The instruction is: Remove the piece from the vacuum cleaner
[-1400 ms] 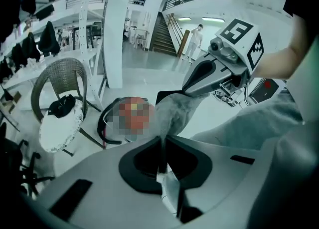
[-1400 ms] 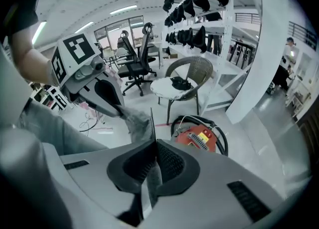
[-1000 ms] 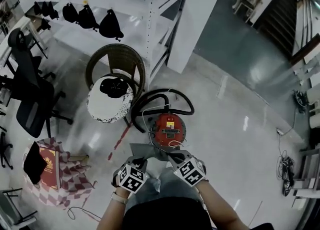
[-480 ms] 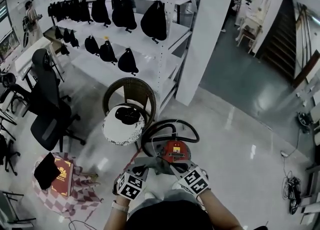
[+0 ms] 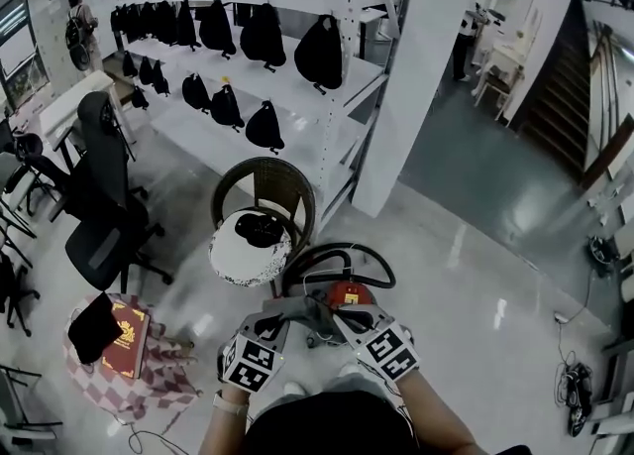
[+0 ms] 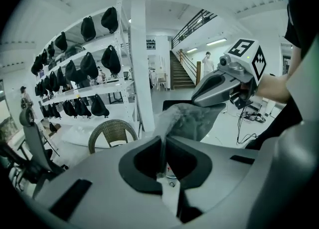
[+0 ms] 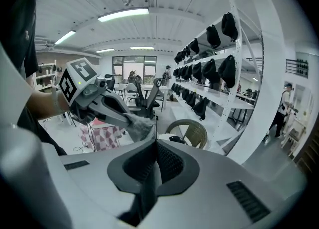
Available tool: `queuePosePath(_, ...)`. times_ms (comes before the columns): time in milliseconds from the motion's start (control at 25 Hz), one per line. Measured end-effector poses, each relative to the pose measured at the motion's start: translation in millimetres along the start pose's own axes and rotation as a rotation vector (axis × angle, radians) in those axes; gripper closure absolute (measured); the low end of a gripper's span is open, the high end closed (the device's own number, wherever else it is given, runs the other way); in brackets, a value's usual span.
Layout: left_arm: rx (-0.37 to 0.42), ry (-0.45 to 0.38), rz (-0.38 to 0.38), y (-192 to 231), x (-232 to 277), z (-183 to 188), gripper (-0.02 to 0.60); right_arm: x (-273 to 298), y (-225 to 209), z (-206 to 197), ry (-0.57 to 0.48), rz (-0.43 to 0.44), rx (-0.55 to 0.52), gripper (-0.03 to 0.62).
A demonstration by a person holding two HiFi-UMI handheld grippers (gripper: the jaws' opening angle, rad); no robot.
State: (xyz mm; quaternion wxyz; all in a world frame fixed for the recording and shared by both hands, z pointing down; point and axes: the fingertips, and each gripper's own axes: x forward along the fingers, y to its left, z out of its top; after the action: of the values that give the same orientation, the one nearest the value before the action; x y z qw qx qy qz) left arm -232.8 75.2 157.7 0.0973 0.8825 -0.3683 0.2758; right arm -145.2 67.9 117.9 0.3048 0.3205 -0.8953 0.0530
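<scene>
A grey piece spans crosswise between the left claw and right claw, both clenched on its ends (neither nearer), over the red vacuum on the floor.

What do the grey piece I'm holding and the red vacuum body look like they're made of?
The grey piece looks like soft felt or cloth, matte: its edge is fuzzy and it drapes limply. The vacuum body looks like hard plastic or painted metal, with a smooth red top; which one, I cannot tell.
</scene>
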Motion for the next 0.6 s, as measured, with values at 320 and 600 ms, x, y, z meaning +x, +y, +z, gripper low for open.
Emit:
queuePosePath(320, 0.007, -0.031, 0.051, 17.0, -21.7, 1.9, 0.551, 8.3, 10.3, 21.8, -0.043, -0.003, -0.030, 0.562)
queuePosePath(600, 0.000, -0.040, 0.077, 28.2, -30.7, 1.3, 0.551, 16.7, 17.6, 37.0, -0.057, 0.023, -0.057, 0.562)
